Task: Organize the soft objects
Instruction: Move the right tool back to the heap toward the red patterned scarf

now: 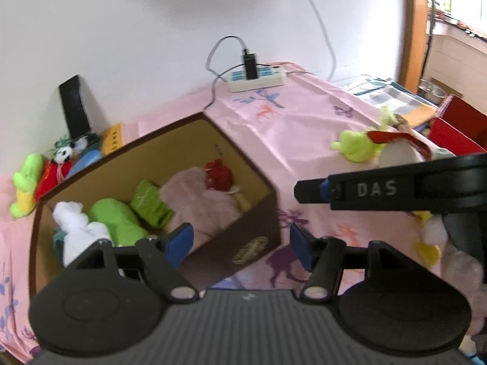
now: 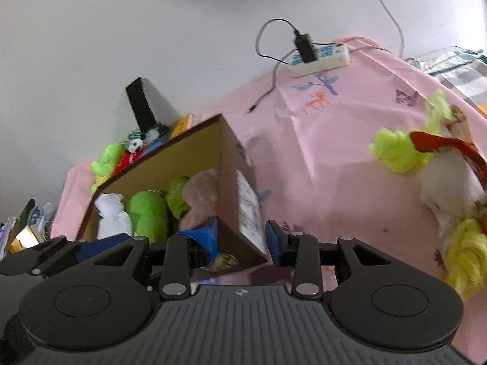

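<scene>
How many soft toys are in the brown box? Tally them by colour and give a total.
White toy: 1
Green toys: 2
Pink toy: 1
Red toy: 1
Total visible in the box: 5

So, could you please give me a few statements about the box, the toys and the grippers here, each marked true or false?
1. The brown box already holds several soft toys. True.
2. The left gripper is shut on a toy. False: its jaws are open, straddling the box's near corner, with nothing held.
3. A black charger is plugged into the power strip. True.
4. The pink plush lies on the cloth outside the box. False: it lies inside the box.
5. A lime green frog toy lies on the pink cloth to the right of the box. True.
</scene>
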The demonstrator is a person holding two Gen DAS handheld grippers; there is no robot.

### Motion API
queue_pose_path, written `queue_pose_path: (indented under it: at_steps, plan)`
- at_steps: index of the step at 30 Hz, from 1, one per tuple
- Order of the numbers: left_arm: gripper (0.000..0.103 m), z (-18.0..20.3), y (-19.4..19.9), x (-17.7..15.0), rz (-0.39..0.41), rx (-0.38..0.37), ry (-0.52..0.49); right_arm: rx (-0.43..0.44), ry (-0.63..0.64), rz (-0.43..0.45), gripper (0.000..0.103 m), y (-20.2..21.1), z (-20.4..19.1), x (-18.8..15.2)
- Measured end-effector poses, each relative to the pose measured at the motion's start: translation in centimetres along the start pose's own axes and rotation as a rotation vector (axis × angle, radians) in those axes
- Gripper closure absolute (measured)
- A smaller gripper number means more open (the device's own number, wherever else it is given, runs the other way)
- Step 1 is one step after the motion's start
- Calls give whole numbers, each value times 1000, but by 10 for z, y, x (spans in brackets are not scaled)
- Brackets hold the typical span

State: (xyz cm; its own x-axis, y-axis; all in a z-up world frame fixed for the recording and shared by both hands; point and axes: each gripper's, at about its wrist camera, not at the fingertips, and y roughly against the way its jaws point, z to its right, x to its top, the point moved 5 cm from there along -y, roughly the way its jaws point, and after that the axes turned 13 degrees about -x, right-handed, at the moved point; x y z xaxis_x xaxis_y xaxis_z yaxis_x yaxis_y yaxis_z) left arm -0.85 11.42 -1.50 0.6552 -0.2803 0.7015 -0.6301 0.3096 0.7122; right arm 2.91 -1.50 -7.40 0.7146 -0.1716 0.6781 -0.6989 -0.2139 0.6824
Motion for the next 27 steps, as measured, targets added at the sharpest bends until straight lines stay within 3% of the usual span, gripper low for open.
queue_pose_path:
  at_steps: [10, 20, 27]
  plan:
    - [37, 57, -30, -7, -61, -155, -88, -126, -55, -34, 84, 8, 68, -18]
    - [31, 102, -60, -1, -95, -348, -141, -235, -147, -9, 85, 22, 130, -10]
    - [31, 125, -87, 6, -120, -442, -145, -240, -167, -11, 86, 13, 149, 1]
